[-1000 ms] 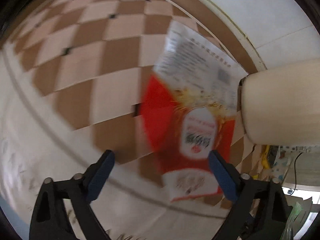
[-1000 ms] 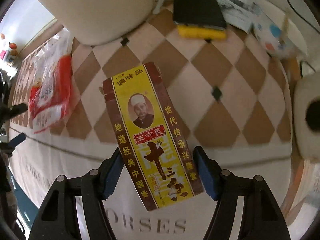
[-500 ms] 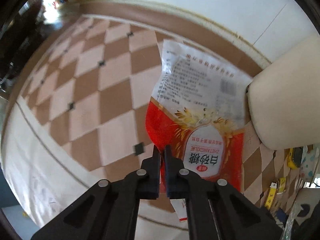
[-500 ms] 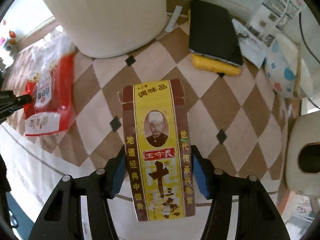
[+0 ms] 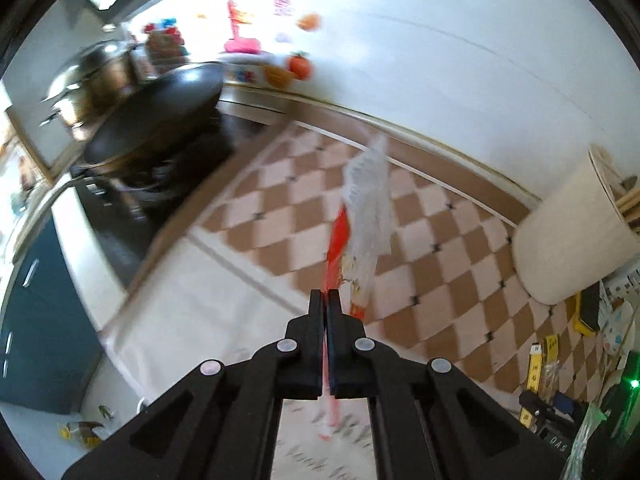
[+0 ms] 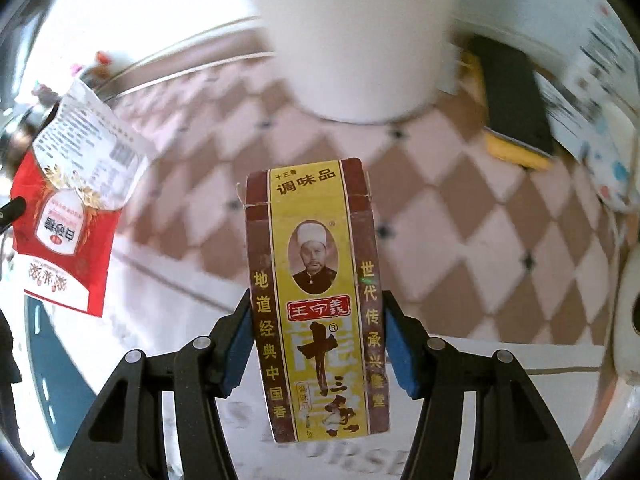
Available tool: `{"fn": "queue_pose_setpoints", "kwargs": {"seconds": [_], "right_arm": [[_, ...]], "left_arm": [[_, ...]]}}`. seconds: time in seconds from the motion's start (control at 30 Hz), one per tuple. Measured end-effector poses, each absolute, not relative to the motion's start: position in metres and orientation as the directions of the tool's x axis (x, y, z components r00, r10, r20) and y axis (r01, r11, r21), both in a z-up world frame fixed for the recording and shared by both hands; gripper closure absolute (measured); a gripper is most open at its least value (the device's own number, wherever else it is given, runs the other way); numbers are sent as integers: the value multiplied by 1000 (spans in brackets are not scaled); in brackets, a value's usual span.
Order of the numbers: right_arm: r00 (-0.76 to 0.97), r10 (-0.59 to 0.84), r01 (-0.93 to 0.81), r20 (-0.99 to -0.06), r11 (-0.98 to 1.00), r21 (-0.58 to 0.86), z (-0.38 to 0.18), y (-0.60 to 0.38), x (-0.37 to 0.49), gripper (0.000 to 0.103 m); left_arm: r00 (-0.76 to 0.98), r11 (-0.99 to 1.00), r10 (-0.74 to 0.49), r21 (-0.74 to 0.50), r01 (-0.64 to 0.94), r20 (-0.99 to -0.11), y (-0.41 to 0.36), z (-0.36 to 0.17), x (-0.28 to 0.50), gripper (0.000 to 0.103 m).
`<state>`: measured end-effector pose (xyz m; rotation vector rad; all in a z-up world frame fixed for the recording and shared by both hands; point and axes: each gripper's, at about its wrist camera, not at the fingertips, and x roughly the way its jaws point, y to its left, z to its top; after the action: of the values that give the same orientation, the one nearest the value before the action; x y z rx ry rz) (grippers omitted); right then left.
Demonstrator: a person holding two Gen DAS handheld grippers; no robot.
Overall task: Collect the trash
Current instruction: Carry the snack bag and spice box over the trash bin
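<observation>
My left gripper [image 5: 325,298] is shut on a red and white plastic sugar bag [image 5: 362,220] and holds it edge-on, lifted above the checkered tablecloth [image 5: 440,280]. The same bag shows at the far left of the right wrist view [image 6: 76,204], hanging in the air. My right gripper [image 6: 318,328] is shut on a yellow and brown spice box [image 6: 316,296] and holds it upright above the table. A cream-white bin [image 5: 572,240] stands at the right of the left wrist view; it also stands straight ahead of the box in the right wrist view [image 6: 352,40].
A stove with a black wok [image 5: 160,124] and a steel pot [image 5: 92,76] lies at the left. A black and yellow notebook [image 6: 516,104], a patterned paper cup [image 6: 616,168] and papers lie to the right of the bin. A wall runs behind the table.
My left gripper closed on the sugar bag, then lifted it off the tablecloth and turned it edge-on. My right gripper raised the spice box toward the bin.
</observation>
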<state>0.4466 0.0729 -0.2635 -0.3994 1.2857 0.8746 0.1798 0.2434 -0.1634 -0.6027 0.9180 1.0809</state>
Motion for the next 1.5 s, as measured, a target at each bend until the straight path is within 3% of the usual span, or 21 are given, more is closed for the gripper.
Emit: {"fn": "queue_pose_setpoints", "kwargs": {"seconds": [0.4, 0.6, 0.8, 1.1, 1.4, 1.5], "right_arm": [[-82, 451, -903, -889, 344, 258, -233, 127, 279, 42], [-147, 443, -951, -885, 184, 250, -232, 112, 135, 42], [-219, 356, -965, -909, 62, 256, -269, 99, -15, 42], [-259, 168, -962, -951, -137, 237, -397, 130, -193, 42], [-220, 47, -941, -974, -273, 200, -600, 193, -309, 42], [-209, -3, -927, -978, -319, 199, -675, 213, -342, 42]], "left_arm": [[33, 107, 572, 34, -994, -820, 197, -122, -55, 103], [-42, -64, 528, 9, -998, -848, 147, -152, -199, 103], [-113, -213, 426, 22, -977, -898, 110, -212, -315, 103], [-107, -431, 183, 18, -902, -977, 112, -396, -455, 103], [66, -604, -9, -47, -796, -998, 152, -668, -547, 103], [124, -627, -35, -75, -775, -992, 168, -730, -564, 103]]}}
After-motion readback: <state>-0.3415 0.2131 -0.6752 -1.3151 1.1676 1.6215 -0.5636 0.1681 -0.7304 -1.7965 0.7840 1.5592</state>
